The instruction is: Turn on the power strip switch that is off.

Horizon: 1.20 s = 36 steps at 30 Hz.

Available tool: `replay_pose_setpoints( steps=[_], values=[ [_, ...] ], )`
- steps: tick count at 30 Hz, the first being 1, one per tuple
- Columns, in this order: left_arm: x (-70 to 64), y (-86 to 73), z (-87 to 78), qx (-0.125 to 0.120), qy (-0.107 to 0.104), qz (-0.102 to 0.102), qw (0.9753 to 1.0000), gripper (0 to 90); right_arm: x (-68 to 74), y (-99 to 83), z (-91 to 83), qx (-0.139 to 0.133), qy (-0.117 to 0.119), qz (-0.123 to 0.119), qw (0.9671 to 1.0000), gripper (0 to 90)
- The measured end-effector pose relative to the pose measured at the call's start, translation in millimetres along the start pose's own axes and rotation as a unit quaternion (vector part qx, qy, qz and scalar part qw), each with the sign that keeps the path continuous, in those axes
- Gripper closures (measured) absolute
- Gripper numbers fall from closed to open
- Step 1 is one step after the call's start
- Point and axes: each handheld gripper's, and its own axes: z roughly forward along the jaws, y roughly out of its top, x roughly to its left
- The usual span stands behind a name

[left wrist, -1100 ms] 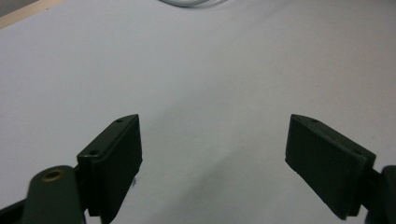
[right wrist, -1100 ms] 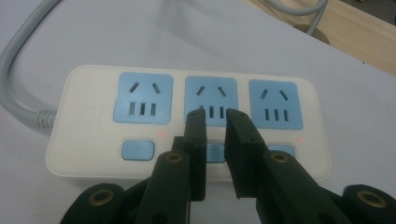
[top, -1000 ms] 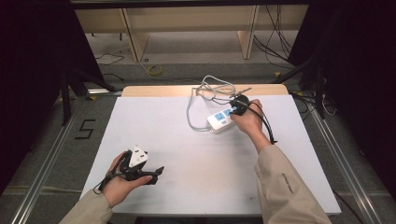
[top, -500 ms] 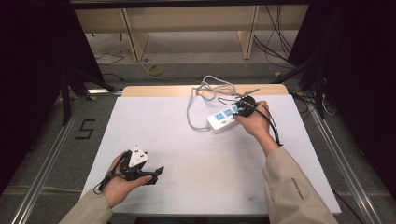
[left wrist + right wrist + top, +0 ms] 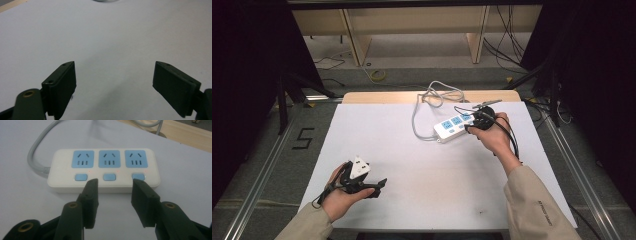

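— Fingers (image 5: 91,195) of the right gripper (image 5: 115,203) stand partly apart, gripping nothing, their tips at the near edge of the power strip (image 5: 103,171). How is the hand set?

— Right hand (image 5: 494,137) reaches out over the far right part of the table (image 5: 422,200), forearm in a beige sleeve (image 5: 537,205) running back to the near edge, a black cable looping beside the wrist. That gripper points left, at the end of the strip.

— And the strip itself?

— White plastic, a rounded slab lying flat on the matte white tabletop, far right of centre. Three blue sockets run in a row along its top, with a small blue rounded button under each. One black finger tip overlaps the right-hand button; whether it presses it, I cannot tell. A grey cord (image 5: 424,107) leaves the strip's left end and curls towards the far wooden edge of the table.

— What about the other hand?

— Left hand (image 5: 343,192) rests near the left corner, palm up, cradling the left gripper (image 5: 113,82). Its flat black pads are spread wide over bare tabletop, holding nothing, well apart from the strip.
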Motion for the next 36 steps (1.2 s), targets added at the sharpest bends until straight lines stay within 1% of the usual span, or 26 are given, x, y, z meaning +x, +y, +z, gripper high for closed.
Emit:
replay_pose_setpoints(
  steps=[6,11,14,15,17,19,24,30,36],
  values=[
    [0.1,-0.4,0.2,0.002,0.001,-0.001,1.0,18.7,-1.8,-6.9,-12.1,0.0,0.009,0.001,1.0,51.5],
    [0.4,-0.8,0.5,0.003,0.0,-0.003,1.0,18.7,-3.8,-15.4,-25.5,-0.009,0.017,0.007,0.9998,47.6],
    [0.1,-0.8,0.6,0.003,0.0,-0.004,1.0,18.7,-4.6,-23.0,-33.5,-0.019,0.029,0.017,0.9993,45.4],
    [0.2,-0.9,0.6,0.004,0.0,-0.004,1.0,18.7,-4.5,-25.9,-35.9,-0.02,0.031,0.017,0.9992,44.4],
    [0.3,-1.0,0.6,0.004,0.0,-0.004,1.0,18.7,-3.3,-32.2,-40.8,-0.023,0.032,0.018,0.9991,42.8],
    [0.6,-1.1,0.6,0.004,0.001,-0.004,1.0,18.7,-1.5,-38.4,-45.6,-0.023,0.034,0.014,0.9991,41.9],
    [0.9,-1.3,0.7,0.005,0.001,-0.005,1.0,18.7,3.8,-55.5,-57.9,-0.035,0.043,0.002,0.9985,40.2],
    [0.8,-1.5,0.9,0.006,0.002,-0.005,1.0,18.7,7.9,-78.9,-73.4,-0.064,0.06,0.009,0.9961,38.6],
    [0.7,-1.5,1.1,0.008,0.002,-0.005,0.9999,18.6,11.0,-103.3,-82.3,-0.073,0.064,0.006,0.9952,35.8]
  ],
)
